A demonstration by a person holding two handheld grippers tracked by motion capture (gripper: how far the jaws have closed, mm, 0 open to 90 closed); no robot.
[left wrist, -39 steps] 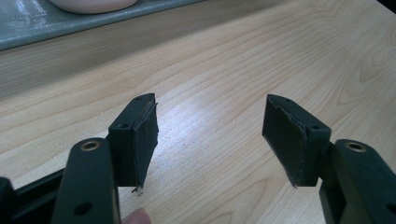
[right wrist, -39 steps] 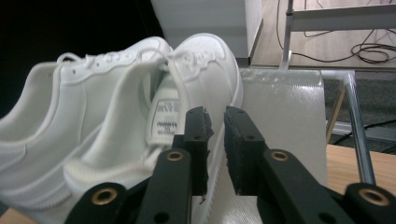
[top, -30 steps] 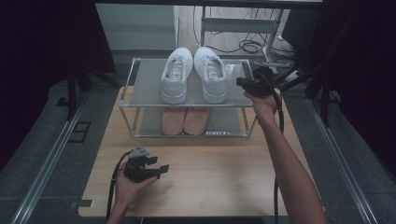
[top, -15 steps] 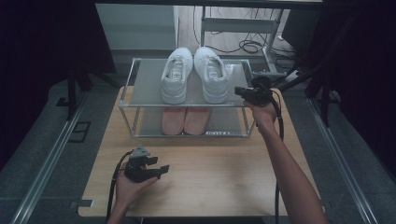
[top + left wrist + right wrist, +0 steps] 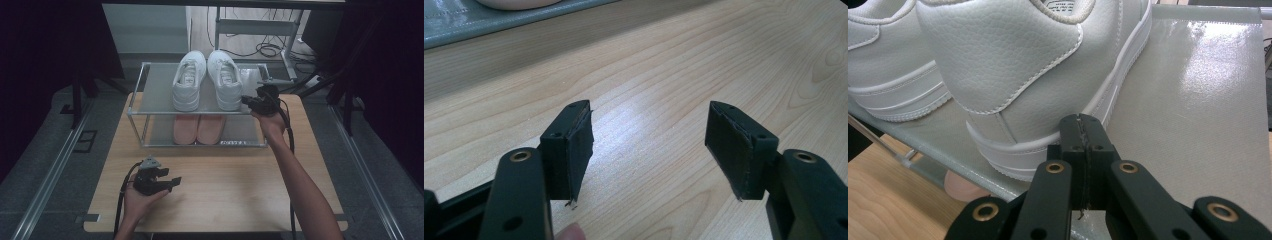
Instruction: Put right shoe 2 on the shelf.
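A pair of white sneakers stands on the top shelf of a metal shoe rack (image 5: 155, 92): the left one (image 5: 189, 82) and the right one (image 5: 225, 82). My right gripper (image 5: 247, 101) is shut with nothing between its jaws, its tips just right of the right sneaker's heel. In the right gripper view the closed jaws (image 5: 1081, 131) point at the heel's sole edge of that sneaker (image 5: 1013, 65); I cannot tell whether they touch it. My left gripper (image 5: 174, 182) rests low over the wooden table, open and empty, its pads (image 5: 574, 145) wide apart.
A pair of pink shoes (image 5: 197, 129) sits on the rack's lower shelf. Bare grey shelf (image 5: 1193, 100) lies to the right of the sneakers. The wooden table (image 5: 240, 190) stretches in front of the rack. Cables and a metal frame (image 5: 265, 47) lie on the floor beyond.
My right gripper has come down and towards the right sneaker's heel, at the front of the top shelf. The left hand has stayed where it was.
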